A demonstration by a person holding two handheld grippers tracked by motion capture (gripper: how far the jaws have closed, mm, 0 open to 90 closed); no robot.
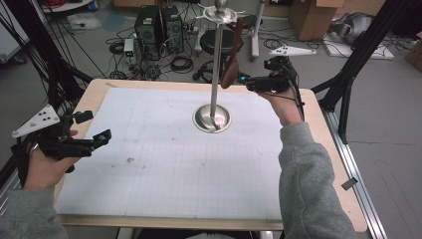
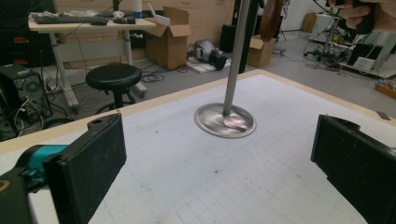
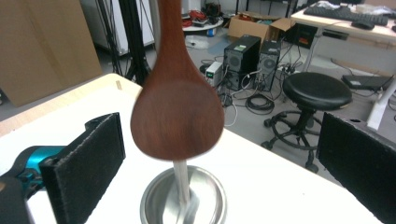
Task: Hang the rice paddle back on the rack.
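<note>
**A:** Right claw (image 1: 244,81) is up at about one o'clock from the middle of the surface (image 1: 164,164), jaws spread wide, gripping nothing. The wooden spoon (image 1: 232,59) hangs bowl-down from the top of the steel stand (image 1: 213,117), just beside those open jaws.

**B:** And from the right gripper view the spoon's bowl (image 3: 177,112) dangles between the two pads without touching either. Free-swinging, I'd say.

**A:** How will it handle?

**B:** Looks like solid dark wood: stiff, light, not fragile. The finish seems smooth, so possibly a bit slippery against the pads. It hangs loose, so a nudge could set it swaying. I'd take it on the narrow handle above the bowl, flat faces against the pads, not on the rounded bowl.

**A:** Left claw (image 1: 92,127)?

**B:** Over at nine o'clock by the edge, wide open too, empty. Its own view looks across at the stand's base (image 2: 225,120).

**A:** The count?

**B:** One spoon, one stand with one round base, two claws. Several hook arms ring the top of the pole; I can't number them.
</note>
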